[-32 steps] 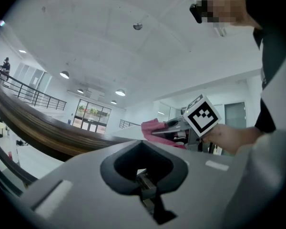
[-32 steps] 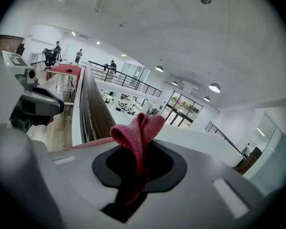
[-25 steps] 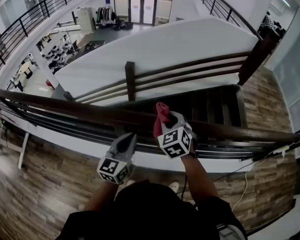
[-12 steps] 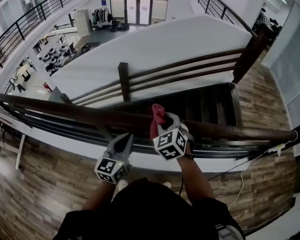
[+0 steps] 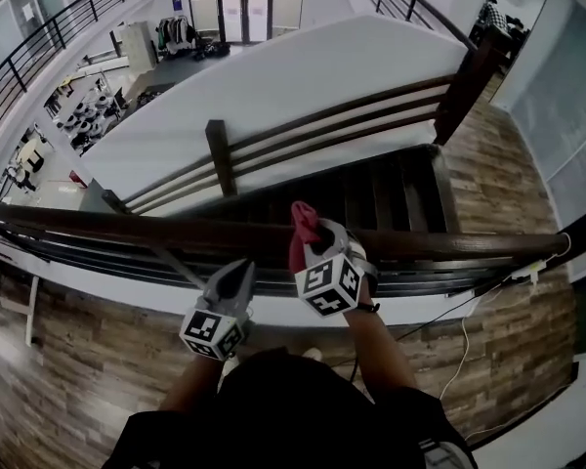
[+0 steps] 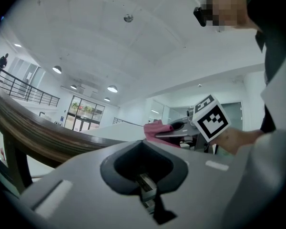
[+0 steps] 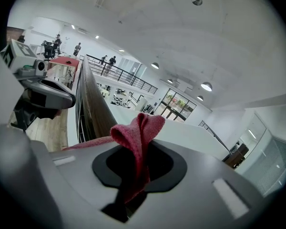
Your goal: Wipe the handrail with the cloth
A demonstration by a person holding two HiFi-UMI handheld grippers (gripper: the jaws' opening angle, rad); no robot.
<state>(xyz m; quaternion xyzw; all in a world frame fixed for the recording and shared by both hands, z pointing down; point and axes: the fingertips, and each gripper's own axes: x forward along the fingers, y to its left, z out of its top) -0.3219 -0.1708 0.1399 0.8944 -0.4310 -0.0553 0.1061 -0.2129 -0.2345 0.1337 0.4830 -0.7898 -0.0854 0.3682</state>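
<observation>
A dark wooden handrail (image 5: 107, 225) runs across the head view from left to right. My right gripper (image 5: 317, 234) is shut on a red cloth (image 5: 303, 223), which it holds at the rail's top near the middle. In the right gripper view the cloth (image 7: 139, 130) stands up in a fold from the shut jaws, and the handrail (image 7: 93, 111) runs away to the left. My left gripper (image 5: 242, 268) hangs just below and left of the right one, on my side of the rail, shut with nothing in it. From the left gripper view the cloth (image 6: 157, 128) shows ahead.
Beyond the rail a dark staircase (image 5: 391, 195) goes down, with its own railing and post (image 5: 218, 154). Metal bars (image 5: 88, 254) run under the handrail. A cable (image 5: 464, 330) lies on the wood floor at right. A hall with desks lies far below at left.
The head view has swung a little, so the stair post sits further left. Both grippers stay close to the rail, and the cloth is still held.
</observation>
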